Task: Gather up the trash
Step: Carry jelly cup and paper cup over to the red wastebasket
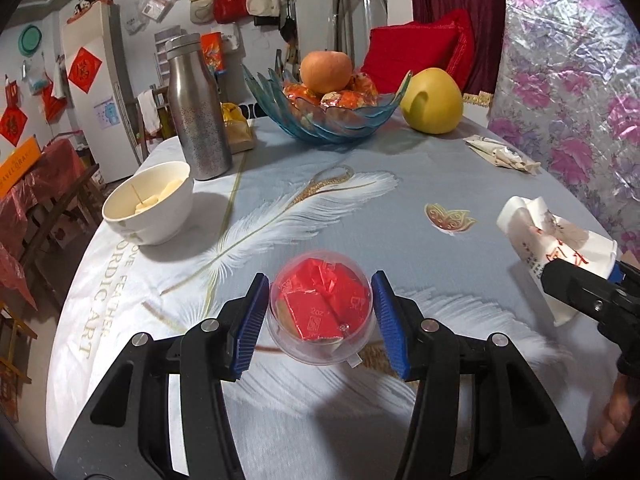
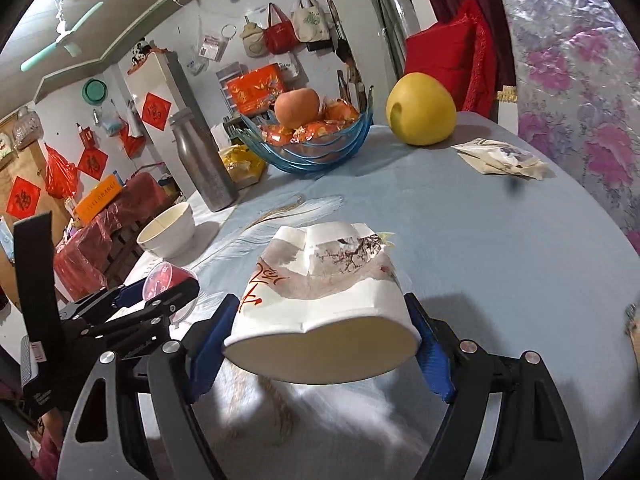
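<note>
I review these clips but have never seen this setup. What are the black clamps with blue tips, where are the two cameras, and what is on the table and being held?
No robot: a person carries two hand-held grippers, each with a camera looking along its fingers. The left gripper grips a clear plastic cup stuffed with red wrappers. The right gripper clamps a crushed paper cup. On the tablecloth stand a white bowl, a steel bottle, a blue fruit bowl, a yellow pomelo and a crumpled wrapper.

Round bench [image 1: 320, 420] under feather-print cloth, bearing white bowl [image 1: 148, 210], steel flask [image 1: 196, 108], blue glass fruit bowl [image 1: 324, 120], yellow pomelo [image 1: 432, 102], yellow bag [image 1: 238, 128], crumpled wrapper [image 1: 500, 152].
</note>
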{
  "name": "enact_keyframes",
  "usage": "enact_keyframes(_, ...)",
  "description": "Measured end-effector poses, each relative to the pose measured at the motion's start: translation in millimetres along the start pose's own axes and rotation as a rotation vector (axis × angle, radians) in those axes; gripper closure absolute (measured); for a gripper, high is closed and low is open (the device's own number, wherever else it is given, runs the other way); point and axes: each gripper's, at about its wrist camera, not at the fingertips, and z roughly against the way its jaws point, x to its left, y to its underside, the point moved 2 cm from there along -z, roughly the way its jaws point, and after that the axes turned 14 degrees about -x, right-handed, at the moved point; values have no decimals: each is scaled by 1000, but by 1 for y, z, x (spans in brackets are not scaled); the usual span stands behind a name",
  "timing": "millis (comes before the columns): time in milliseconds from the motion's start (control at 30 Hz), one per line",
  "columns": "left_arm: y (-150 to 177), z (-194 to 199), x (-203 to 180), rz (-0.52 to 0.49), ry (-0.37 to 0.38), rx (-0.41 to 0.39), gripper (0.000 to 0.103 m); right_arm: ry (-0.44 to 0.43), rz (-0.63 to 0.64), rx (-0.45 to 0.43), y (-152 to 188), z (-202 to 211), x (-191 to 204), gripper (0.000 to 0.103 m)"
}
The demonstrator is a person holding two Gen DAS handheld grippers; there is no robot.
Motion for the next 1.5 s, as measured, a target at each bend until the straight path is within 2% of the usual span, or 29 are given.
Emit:
enact_keyframes(400,20,58,-12,35,49,-32,50,-19,4,-57,15,76,10,23)
enact_keyframes(1000,14,168,-53,-11,103,-171,50,-16,31,-206,18,207,14,22)
enact_keyframes(1300,16,226,-88,-46,169,-239,50,14,52,-290,25,291,2,21)
enact_keyframes(1500,17,255,-126,-78,263,-249,50,72,70,-322,36,341,-17,21)
